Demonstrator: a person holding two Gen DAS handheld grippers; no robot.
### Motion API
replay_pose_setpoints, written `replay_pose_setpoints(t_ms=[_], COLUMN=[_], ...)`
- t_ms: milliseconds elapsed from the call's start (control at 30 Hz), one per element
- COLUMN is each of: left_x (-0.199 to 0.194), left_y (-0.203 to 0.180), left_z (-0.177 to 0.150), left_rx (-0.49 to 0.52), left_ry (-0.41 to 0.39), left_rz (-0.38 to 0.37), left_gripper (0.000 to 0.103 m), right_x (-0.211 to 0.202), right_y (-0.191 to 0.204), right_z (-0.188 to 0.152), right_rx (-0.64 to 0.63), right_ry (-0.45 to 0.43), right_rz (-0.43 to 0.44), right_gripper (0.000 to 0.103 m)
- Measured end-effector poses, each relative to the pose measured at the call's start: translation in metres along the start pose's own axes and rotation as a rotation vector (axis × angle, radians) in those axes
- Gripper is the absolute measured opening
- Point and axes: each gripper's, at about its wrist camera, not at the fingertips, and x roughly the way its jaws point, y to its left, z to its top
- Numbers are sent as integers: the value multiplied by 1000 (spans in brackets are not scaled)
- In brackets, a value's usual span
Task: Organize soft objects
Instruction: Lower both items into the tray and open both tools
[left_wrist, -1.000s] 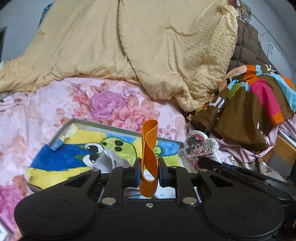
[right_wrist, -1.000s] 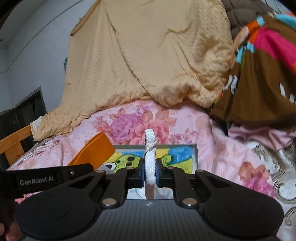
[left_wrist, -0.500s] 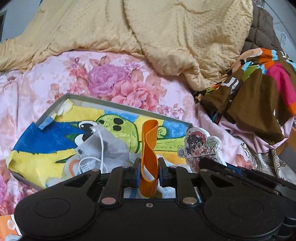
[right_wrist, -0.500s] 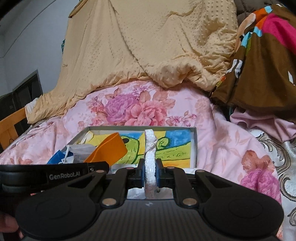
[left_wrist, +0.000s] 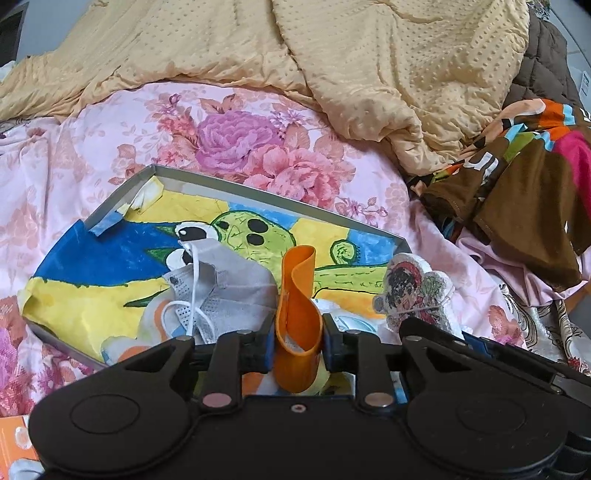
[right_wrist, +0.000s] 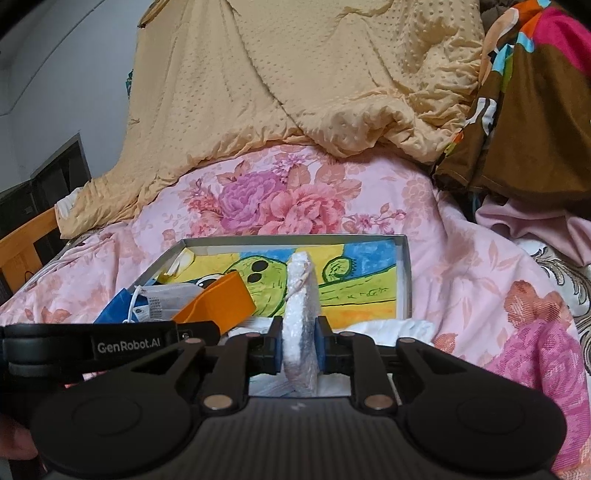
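Both grippers hang low over the near edge of a shallow box (left_wrist: 284, 192) lying on the flowered bedsheet (left_wrist: 236, 122), its bottom lined with a bright cartoon drawing. The left gripper (left_wrist: 298, 345) has a folded orange band (left_wrist: 297, 295) standing between its pads, and its jaws are opening, so the loop is springing wider while the pads look to be only just touching its sides. The right gripper (right_wrist: 299, 349) holds a flat white sponge (right_wrist: 301, 314) on edge, printed face toward the left gripper; its jaws are opening too, with the sponge between them. A grey face mask (left_wrist: 221, 295) already lies in the box beside the band. The risk here is the release: the springy band may uncurl and hop over the low near wall onto the bed, and the sponge, let go on its thin edge close to that wall, may tip outward rather than in. Dropping both so near each other could also knock one against the other gripper.
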Motion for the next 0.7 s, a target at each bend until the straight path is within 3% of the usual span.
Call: replay_pose_setpoints(t_ms=[133, 300, 533, 700], left_x=[-3, -9, -17, -25], left_y=[4, 11, 23, 27], left_z=[-2, -2, -1, 0], left_rx=[-19, -47, -82, -101], left_ry=[2, -20, -56, -84], left_rz=[13, 22, 30, 32], left_gripper=[31, 39, 49, 67], right_x=[0, -2, -2, -5], right_y=[3, 4, 0, -4], right_z=[0, 0, 0, 2], right_rx=[-5, -7, 7, 26], right_ry=[-5, -18, -20, -13], right_rz=[6, 4, -1, -2], right_gripper=[30, 50, 65, 76])
